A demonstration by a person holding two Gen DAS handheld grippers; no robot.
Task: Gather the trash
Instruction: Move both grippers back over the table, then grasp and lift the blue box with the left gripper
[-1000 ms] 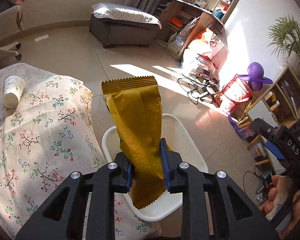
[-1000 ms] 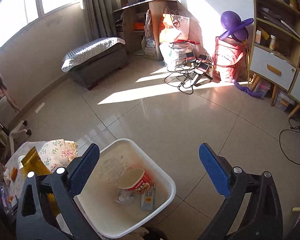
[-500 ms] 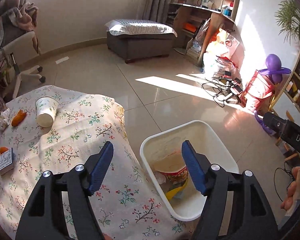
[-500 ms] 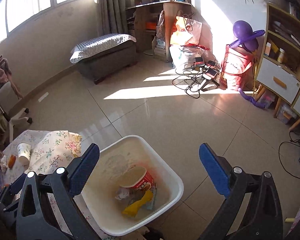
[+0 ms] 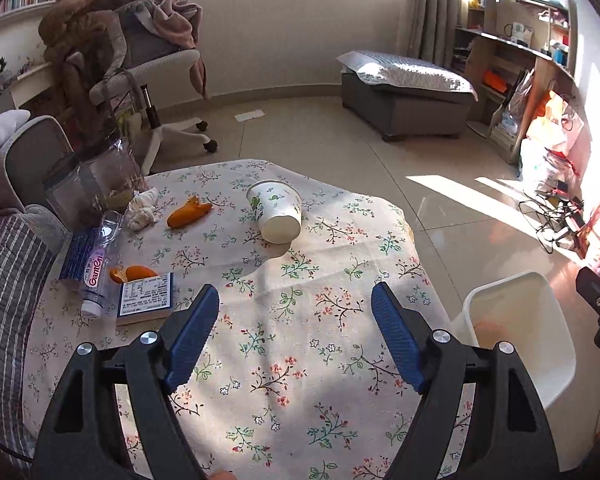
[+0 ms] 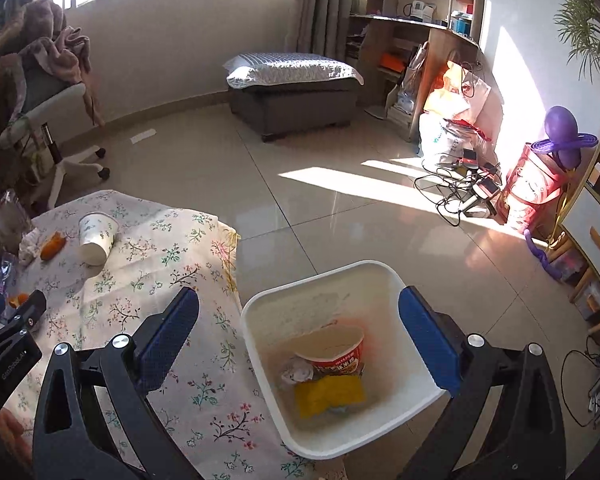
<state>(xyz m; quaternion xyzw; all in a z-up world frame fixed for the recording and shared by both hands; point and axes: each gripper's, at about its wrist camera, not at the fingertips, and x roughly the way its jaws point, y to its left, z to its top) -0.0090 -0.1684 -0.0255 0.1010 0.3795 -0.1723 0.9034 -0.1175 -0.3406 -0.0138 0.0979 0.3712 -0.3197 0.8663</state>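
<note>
2 tools hang empty, the left tool point(image 5: 294, 340) opening wider, the right tool point(image 6: 298, 334) wide over the bin point(image 6: 416, 396); the tipped paper cup point(image 5: 278, 216) near the tabletop's far edge could roll off if nudged.

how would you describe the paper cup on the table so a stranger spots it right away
Start at the table with the floral tablecloth beside the white plastic bin. Near its far edge, a white paper cup with green leaf print lies on its side, base toward the camera. It is the only cup there, right of the orange peel.
</note>
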